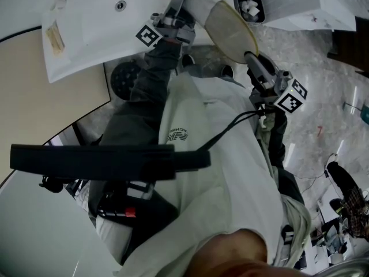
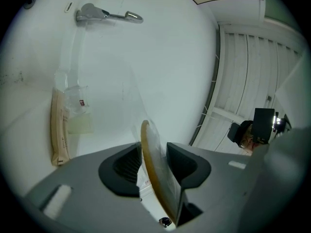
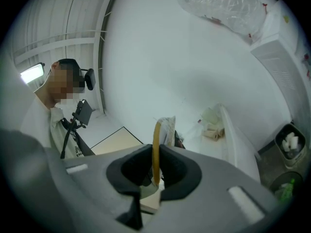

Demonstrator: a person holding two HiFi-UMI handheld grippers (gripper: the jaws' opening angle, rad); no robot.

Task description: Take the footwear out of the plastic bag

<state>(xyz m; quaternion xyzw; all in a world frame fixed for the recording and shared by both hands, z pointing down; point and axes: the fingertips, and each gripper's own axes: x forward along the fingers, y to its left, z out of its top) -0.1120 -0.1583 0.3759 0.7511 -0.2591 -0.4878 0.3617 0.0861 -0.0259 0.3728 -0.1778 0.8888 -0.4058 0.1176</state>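
Two grippers, one slipper (image 1: 230, 30): the left gripper (image 2: 150, 154) and right gripper (image 3: 154, 166) each clamp its thin tan edge, top middle of the head view. One clear plastic bag (image 1: 56, 34) lies on the white counter (image 1: 98, 33), upper left, with something tan inside.

Right gripper (image 3: 156, 173): jaws closed on the thin tan edge of a slipper (image 3: 156, 139), held upright, edge-on. White tabletop (image 3: 160, 67) beyond. Crumpled clear plastic bag (image 3: 221, 4), far right. Person (image 3: 58, 108), left. Bin (image 3: 290, 143) holding white scraps, near right.
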